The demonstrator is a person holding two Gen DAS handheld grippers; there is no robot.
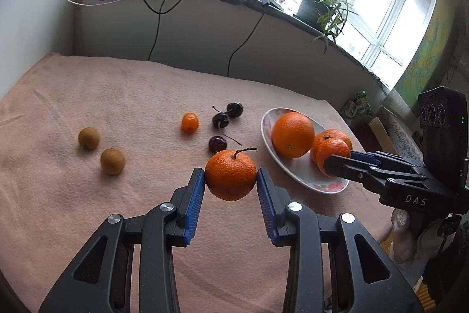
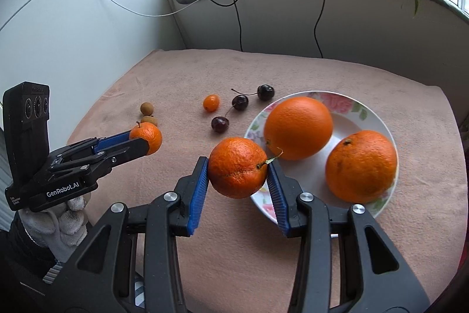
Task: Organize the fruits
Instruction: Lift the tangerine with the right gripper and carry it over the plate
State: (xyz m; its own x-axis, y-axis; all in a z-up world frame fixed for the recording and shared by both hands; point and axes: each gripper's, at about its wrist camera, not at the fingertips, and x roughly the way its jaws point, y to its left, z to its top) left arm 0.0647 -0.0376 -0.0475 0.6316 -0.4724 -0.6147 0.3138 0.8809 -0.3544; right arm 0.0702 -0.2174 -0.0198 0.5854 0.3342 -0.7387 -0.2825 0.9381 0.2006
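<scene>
My left tool (image 1: 231, 176) grips a stemmed mandarin (image 1: 230, 175) between its blue pads, clear of the pink blanket (image 1: 132, 96) that covers the counter, and just to the left of the flowered plate (image 1: 296, 169) as my left camera sees it. My right tool (image 2: 238, 167) is clamped on a second mandarin (image 2: 237, 167), stem turned toward the right pad, and it hangs over the near left rim of that plate (image 2: 363, 113). In the plate lie a large orange (image 2: 298, 127) at the back and a tangerine (image 2: 361, 165) on the right side, close beside each other; I cannot tell whether they touch. Left of the plate, on the blanket, three dark cherries (image 2: 239, 102) with stems lie near one another, and a small kumquat (image 2: 211, 103) sits just left of them. Further left of the plate, well apart from it, two brown longans (image 1: 89, 138) sit near each other. In my right camera the left tool (image 2: 149, 140) shows from the side with its mandarin (image 2: 146, 138) at the tip, and a white-gloved hand (image 2: 63, 222) holds it from below. Behind the plate, beyond the counter's far edge, a windowsill carries a potted spider plant (image 1: 325, 5) and chargers with cables (image 1: 152, 28) hanging down.
</scene>
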